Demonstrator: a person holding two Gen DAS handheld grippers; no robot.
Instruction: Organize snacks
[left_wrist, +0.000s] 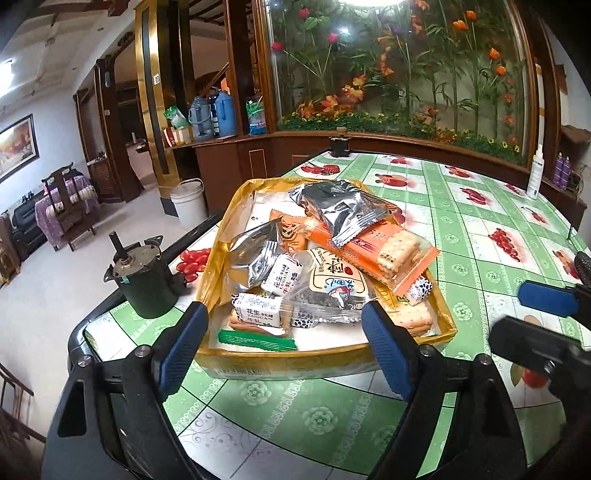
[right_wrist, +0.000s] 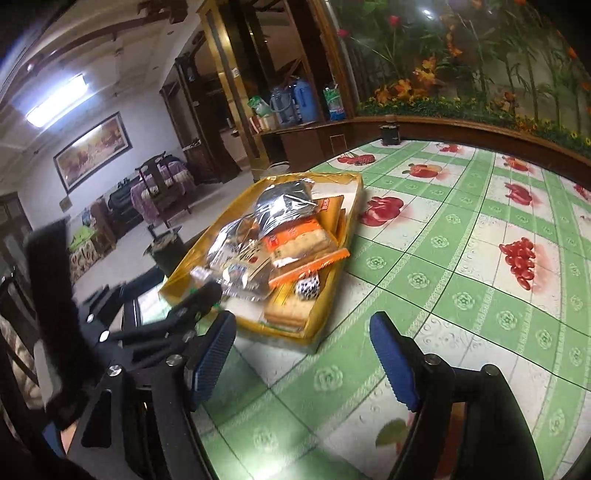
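A shallow yellow tray (left_wrist: 218, 258) sits on the green patterned table and holds several snacks: an orange cracker pack (left_wrist: 373, 247), silver foil packets (left_wrist: 343, 206), a small white candy box (left_wrist: 258, 310) and a green strip (left_wrist: 258, 339). My left gripper (left_wrist: 284, 343) is open and empty at the tray's near edge. In the right wrist view the tray (right_wrist: 351, 206) lies ahead to the left. My right gripper (right_wrist: 303, 354) is open and empty over bare table beside the tray. The right gripper also shows in the left wrist view (left_wrist: 532, 314) at the right edge.
A dark metal cylinder (left_wrist: 144, 280) stands at the table's left edge beside the tray. A small dark pot (left_wrist: 340, 146) sits at the far edge. A white spray bottle (left_wrist: 535, 173) stands far right. A white bucket (left_wrist: 188, 203) is on the floor.
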